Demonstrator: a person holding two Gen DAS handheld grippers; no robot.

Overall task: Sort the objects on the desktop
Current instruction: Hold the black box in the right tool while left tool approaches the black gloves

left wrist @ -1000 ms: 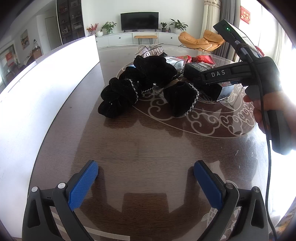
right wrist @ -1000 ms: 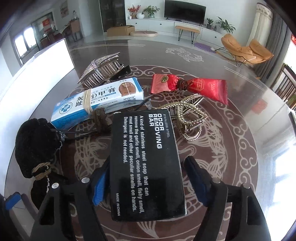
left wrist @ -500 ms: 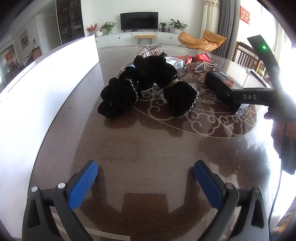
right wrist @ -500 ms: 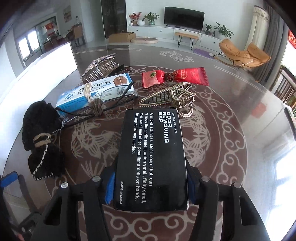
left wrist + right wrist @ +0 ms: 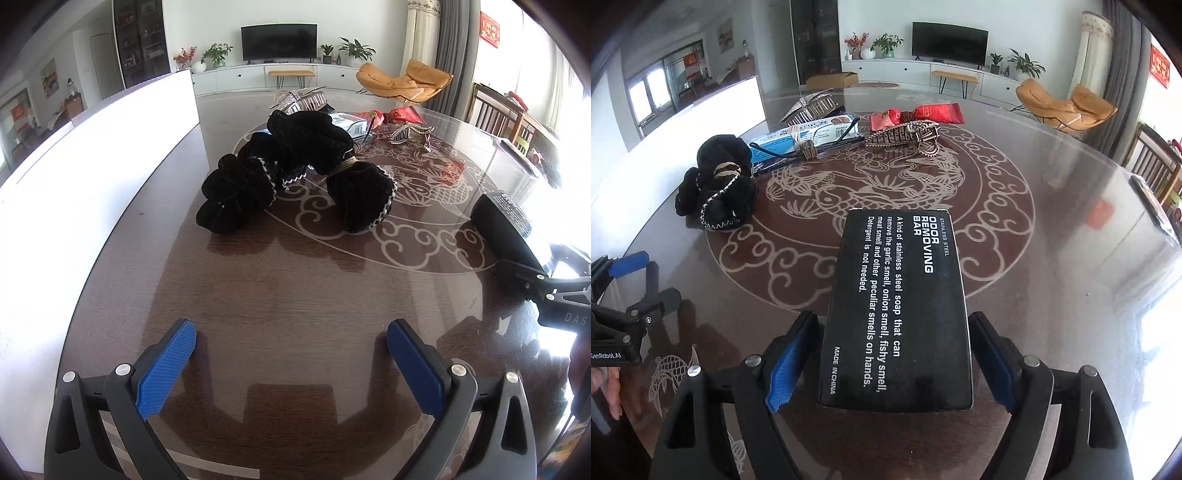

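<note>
My right gripper is shut on a black box labelled "Odor Removing Bar", held near the table's near right side; the box also shows in the left wrist view. My left gripper is open and empty, low over the dark table. Black velvet scrunchies lie ahead of it; they also show in the right wrist view. Further back lie a blue-white medicine box, black glasses, a gold hair claw, a silver hair claw and a red packet.
A tall white panel stands along the table's left edge. The round glass-topped table has a carved fish pattern. Chairs stand beyond its right side.
My right gripper closed on the black box and pulled it back toward the near right edge of the table, away from the other items. My left gripper has not moved.
</note>
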